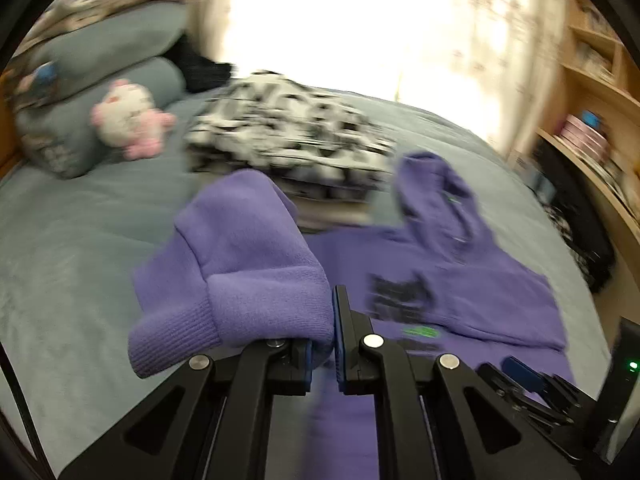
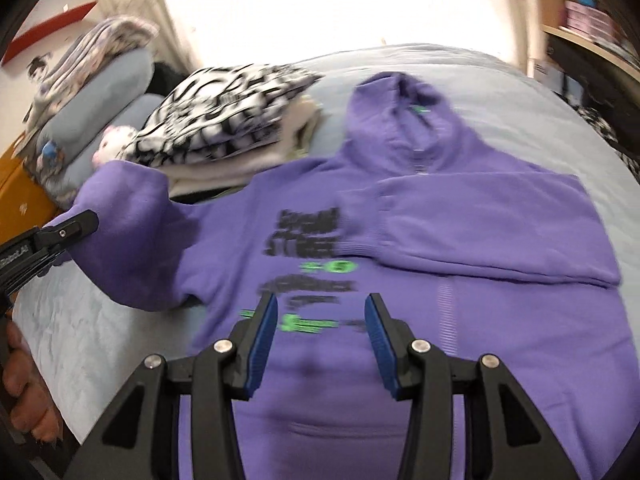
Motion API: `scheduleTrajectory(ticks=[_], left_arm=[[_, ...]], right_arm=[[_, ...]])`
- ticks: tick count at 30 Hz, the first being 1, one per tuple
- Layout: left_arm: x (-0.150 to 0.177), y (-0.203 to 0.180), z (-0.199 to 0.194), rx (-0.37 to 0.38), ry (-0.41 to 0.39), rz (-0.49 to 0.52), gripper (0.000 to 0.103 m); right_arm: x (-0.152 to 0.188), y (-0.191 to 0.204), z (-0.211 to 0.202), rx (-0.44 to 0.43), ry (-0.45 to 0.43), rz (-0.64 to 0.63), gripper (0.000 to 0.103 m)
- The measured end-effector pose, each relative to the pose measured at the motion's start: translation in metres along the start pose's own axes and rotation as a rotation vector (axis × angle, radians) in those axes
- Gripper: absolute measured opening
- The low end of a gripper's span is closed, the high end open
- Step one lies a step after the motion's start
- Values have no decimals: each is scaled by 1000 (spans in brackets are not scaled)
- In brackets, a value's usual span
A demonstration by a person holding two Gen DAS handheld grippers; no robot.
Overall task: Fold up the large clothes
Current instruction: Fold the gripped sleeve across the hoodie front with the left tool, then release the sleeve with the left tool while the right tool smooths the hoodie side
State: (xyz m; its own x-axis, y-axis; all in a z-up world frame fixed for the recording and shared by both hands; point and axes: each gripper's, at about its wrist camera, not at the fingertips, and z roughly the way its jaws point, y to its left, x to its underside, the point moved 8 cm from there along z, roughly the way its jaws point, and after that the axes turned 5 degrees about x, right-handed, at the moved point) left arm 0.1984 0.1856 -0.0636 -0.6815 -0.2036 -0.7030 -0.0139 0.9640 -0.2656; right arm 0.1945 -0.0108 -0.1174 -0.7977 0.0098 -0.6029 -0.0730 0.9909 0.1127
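Left gripper [image 1: 323, 354] clamped on purple hoodie's [image 2: 440, 300] raised sleeve [image 1: 240, 264], chest print [image 2: 306, 236] at 3 o'clock; right gripper [image 2: 320, 344] agape, empty, above hem on bed [image 2: 520, 76].

Print on my hoodie [image 2: 360, 248] smeared, unreadable; hem cut off below; plush toy [image 2: 110, 146] half hidden behind folded pile [image 2: 224, 116].

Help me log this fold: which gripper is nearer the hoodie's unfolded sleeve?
Left. The left gripper is shut on the unfolded sleeve, lifting it; the right gripper hangs open above the hoodie's chest print.
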Motion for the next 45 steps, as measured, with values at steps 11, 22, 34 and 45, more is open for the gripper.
scheduleTrajectory(ticks=[11, 22, 34, 45], left_arm=[[65, -120, 50, 106, 203, 117, 6], [99, -129, 49, 41, 272, 113, 67], [100, -119, 19, 127, 300, 86, 73], [119, -76, 0, 234, 325, 29, 79]], right_arm=[[19, -101, -29, 86, 7, 131, 46], [31, -122, -42, 49, 29, 145, 46], [34, -83, -49, -55, 37, 75, 50], [34, -32, -44, -147, 66, -19, 58]])
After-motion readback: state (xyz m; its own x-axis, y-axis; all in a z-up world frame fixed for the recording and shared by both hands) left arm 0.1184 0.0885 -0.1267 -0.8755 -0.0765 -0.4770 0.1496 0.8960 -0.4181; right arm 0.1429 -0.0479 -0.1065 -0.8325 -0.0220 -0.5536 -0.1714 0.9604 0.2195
